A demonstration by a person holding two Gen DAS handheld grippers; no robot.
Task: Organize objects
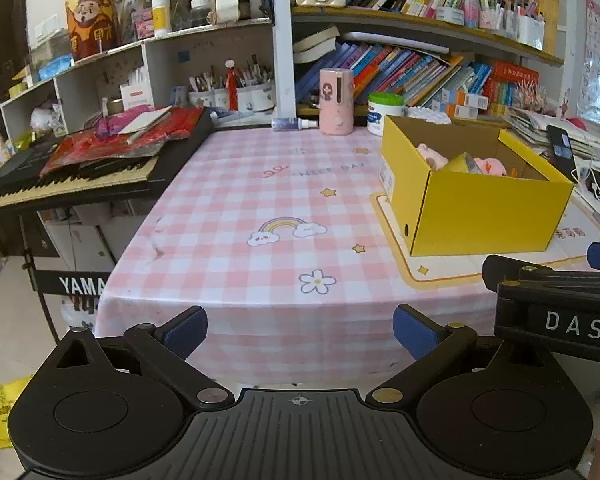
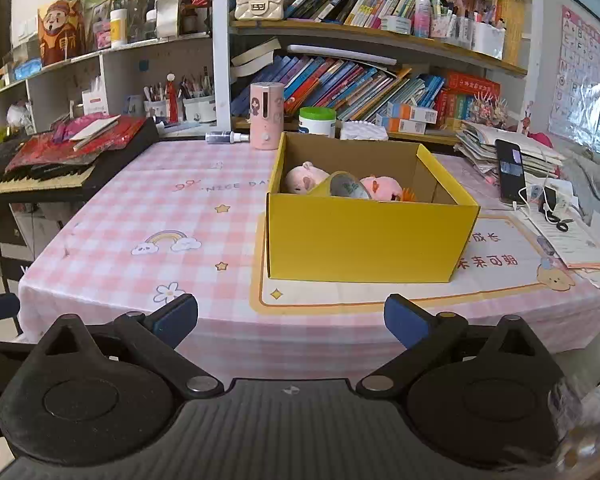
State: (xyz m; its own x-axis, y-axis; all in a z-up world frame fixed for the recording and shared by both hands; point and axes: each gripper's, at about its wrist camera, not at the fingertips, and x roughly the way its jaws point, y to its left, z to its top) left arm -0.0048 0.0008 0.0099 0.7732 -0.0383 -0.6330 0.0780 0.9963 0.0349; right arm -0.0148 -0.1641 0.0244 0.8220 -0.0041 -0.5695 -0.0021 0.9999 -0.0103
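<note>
A yellow cardboard box (image 2: 364,236) stands open on the pink checked tablecloth (image 2: 172,208), on a white and orange mat (image 2: 500,264). Inside it lie pink plush toys (image 2: 306,176) and a yellow tape roll (image 2: 342,188). The box also shows in the left wrist view (image 1: 480,212) at the right. My left gripper (image 1: 300,332) is open and empty, held off the table's near edge. My right gripper (image 2: 291,320) is open and empty, in front of the box and apart from it. Part of the right gripper's body (image 1: 556,304) shows in the left wrist view.
A black keyboard (image 1: 76,176) with red packets on it stands left of the table. A pink cylinder (image 2: 266,116), a spray bottle (image 2: 224,137) and a green-lidded tub (image 2: 318,120) stand at the table's back. A phone (image 2: 510,172) and papers lie at the right. Bookshelves (image 2: 360,72) stand behind.
</note>
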